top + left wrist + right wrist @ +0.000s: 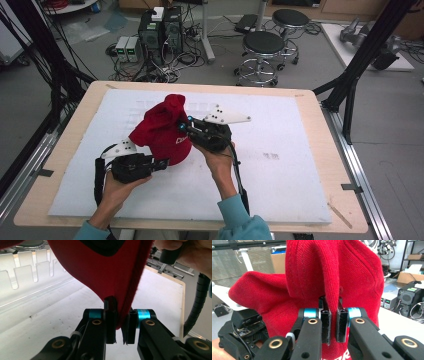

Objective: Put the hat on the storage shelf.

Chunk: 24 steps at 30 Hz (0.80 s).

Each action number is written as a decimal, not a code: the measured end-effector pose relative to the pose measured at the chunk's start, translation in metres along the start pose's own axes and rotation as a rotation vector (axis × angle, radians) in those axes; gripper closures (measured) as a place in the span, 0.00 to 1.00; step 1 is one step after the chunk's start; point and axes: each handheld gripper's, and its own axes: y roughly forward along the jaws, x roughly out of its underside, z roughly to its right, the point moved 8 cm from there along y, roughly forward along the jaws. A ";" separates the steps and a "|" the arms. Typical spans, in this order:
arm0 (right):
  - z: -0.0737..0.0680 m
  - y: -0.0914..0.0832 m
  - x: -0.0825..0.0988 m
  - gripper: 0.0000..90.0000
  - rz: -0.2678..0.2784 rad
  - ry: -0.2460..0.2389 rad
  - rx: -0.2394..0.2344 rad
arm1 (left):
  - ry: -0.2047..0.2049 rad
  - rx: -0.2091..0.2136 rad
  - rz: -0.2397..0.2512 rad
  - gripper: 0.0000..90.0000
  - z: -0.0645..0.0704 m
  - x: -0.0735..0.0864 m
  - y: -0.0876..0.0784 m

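The red cap [162, 132] stood raised above the white mat [280, 165], left of its middle, pinched from both sides. The left gripper [162, 164] was clenched on the brim edge; the right gripper [184, 126] was clamped on a fold of the crown. The step seemed to be lifting or reshaping; next, both hands would likely need to move together, keeping hold.

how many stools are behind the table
2. One black round stool stands on the floor just beyond the table's far edge; the second stool stands farther back, to its right. More could be hidden outside the frame.
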 end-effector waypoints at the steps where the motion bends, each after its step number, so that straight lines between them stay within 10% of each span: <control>1: 0.000 0.000 0.000 0.96 0.000 0.000 0.000 | 0.010 -0.003 -0.003 0.93 0.000 0.000 0.000; 12: 0.002 0.000 0.000 0.93 0.005 -0.009 -0.004 | 0.038 -0.008 0.002 0.95 0.001 -0.002 -0.002; 16: 0.005 0.000 -0.001 0.73 0.006 -0.010 -0.001 | 0.037 -0.013 0.009 0.95 -0.001 -0.003 -0.005; 21: 0.016 0.001 0.005 0.19 -0.055 0.050 0.066 | 0.042 -0.039 0.024 0.95 -0.006 -0.010 -0.010; 24: 0.021 -0.002 0.008 0.12 -0.082 0.045 0.108 | 0.053 -0.063 0.028 0.95 -0.011 -0.017 -0.014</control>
